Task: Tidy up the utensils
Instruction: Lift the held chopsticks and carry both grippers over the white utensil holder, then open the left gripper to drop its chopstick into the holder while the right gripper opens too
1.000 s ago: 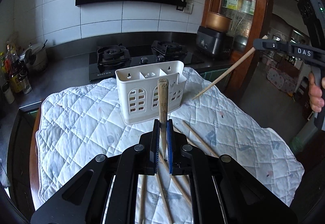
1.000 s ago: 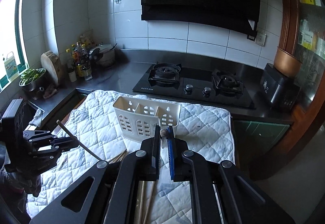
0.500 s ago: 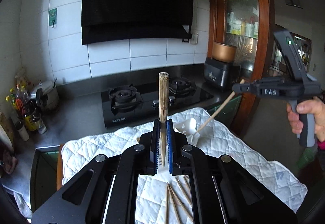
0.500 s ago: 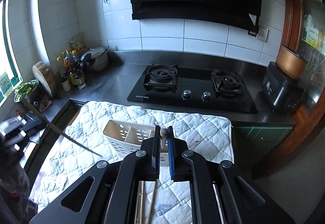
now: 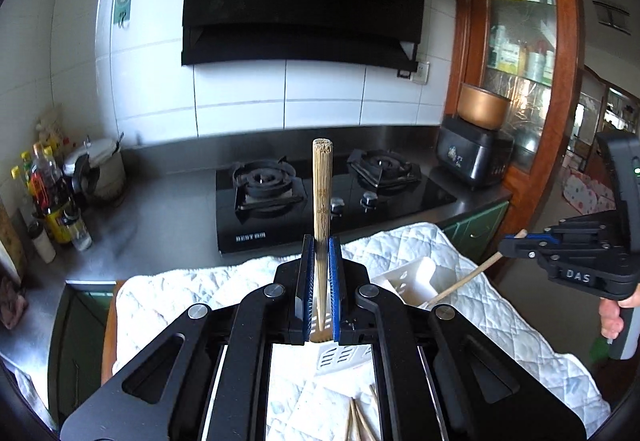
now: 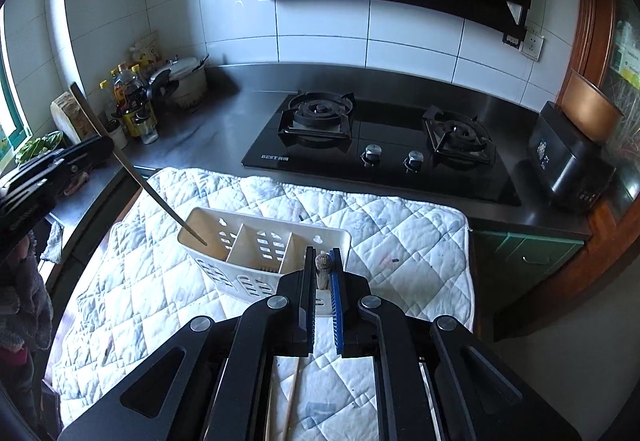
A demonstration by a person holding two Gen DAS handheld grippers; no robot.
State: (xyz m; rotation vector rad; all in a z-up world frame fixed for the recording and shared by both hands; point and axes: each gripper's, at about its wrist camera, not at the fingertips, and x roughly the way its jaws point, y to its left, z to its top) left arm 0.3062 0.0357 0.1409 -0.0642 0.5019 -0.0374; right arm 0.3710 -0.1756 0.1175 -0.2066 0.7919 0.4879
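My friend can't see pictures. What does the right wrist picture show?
The right gripper is shut on a bamboo chopstick, just above a white plastic three-slot utensil holder on a white quilted cloth. At the left, the left gripper pokes another thin chopstick into the holder's left slot; a black gas stove sits behind.
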